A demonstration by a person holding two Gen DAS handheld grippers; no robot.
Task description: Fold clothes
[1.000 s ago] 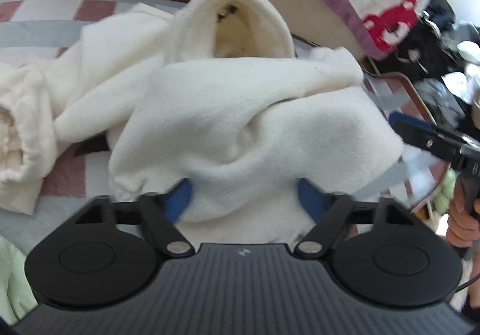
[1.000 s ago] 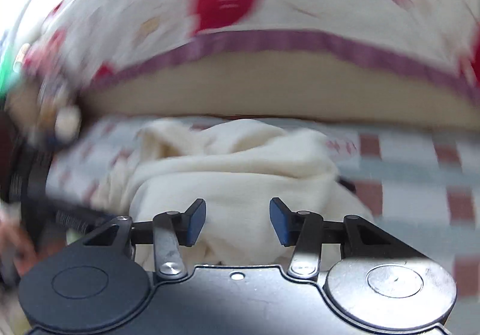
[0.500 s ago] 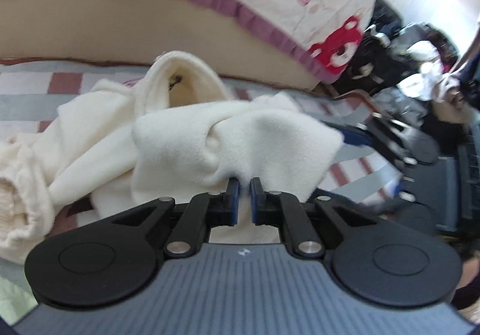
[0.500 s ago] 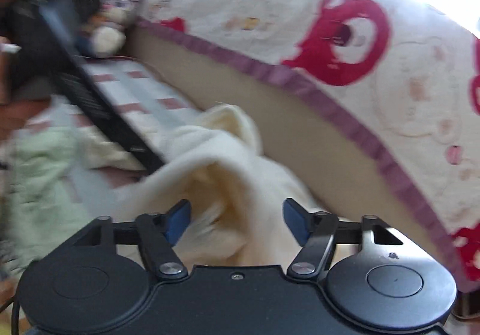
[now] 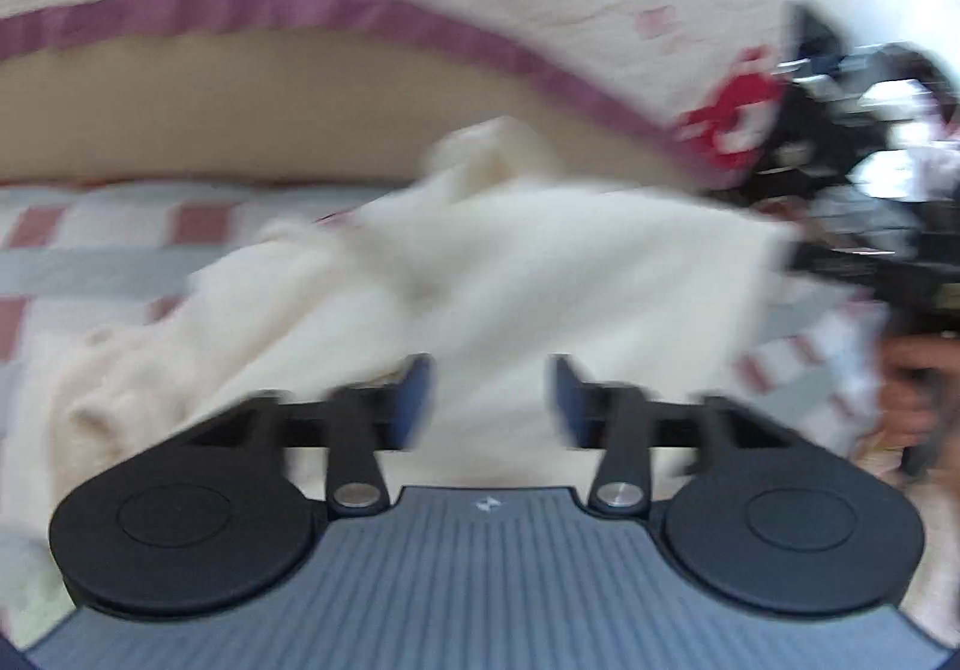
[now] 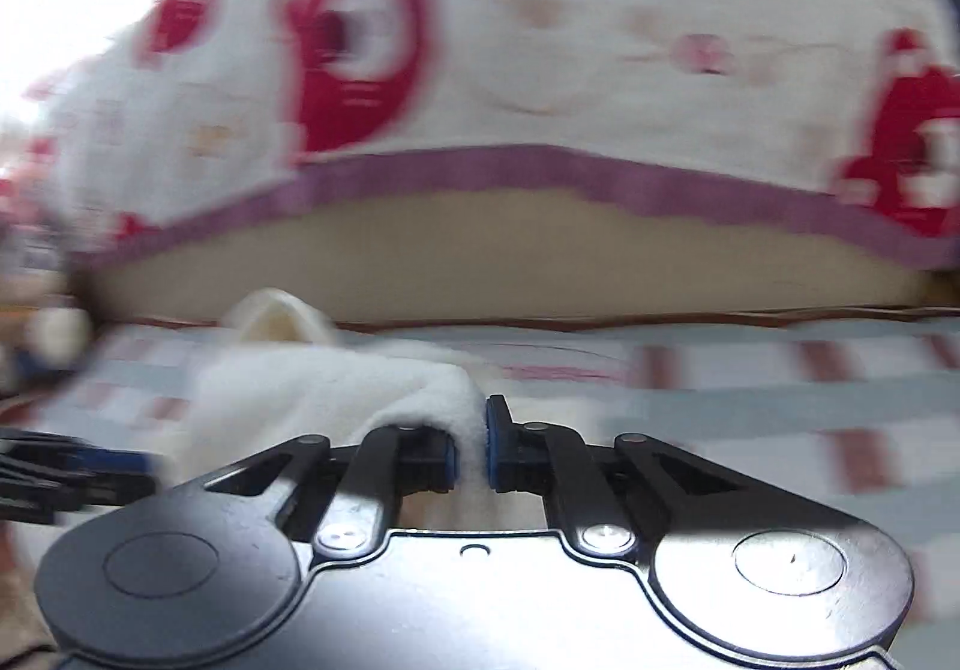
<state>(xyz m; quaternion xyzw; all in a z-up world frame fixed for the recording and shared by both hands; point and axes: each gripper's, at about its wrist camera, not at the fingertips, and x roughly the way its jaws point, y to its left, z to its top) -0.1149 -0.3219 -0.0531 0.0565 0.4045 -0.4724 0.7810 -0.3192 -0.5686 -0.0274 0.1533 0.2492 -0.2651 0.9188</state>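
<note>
A cream fleece garment (image 5: pixel 510 274) lies rumpled on the checked bed sheet (image 5: pixel 90 244). My left gripper (image 5: pixel 489 400) is open just above its near edge, fleece showing between the blue pads with no grip on it. In the right wrist view the same garment (image 6: pixel 312 388) stretches away to the left, and my right gripper (image 6: pixel 471 445) is shut on a fold of it. The right gripper also shows, blurred, at the right edge of the left wrist view, held by a hand (image 5: pixel 912 388). Both views are motion-blurred.
A white quilt with red bear prints and a purple hem (image 6: pixel 540 69) hangs over a tan mattress side (image 6: pixel 510 262) behind the garment. Dark clutter (image 5: pixel 870 141) sits at the far right. The left gripper's fingers (image 6: pixel 72 472) show at the left edge of the right wrist view.
My left gripper, shut on the fleece half a second ago, has opened. My right gripper, open before, has closed on a fold of the garment. Both cameras have swung.
</note>
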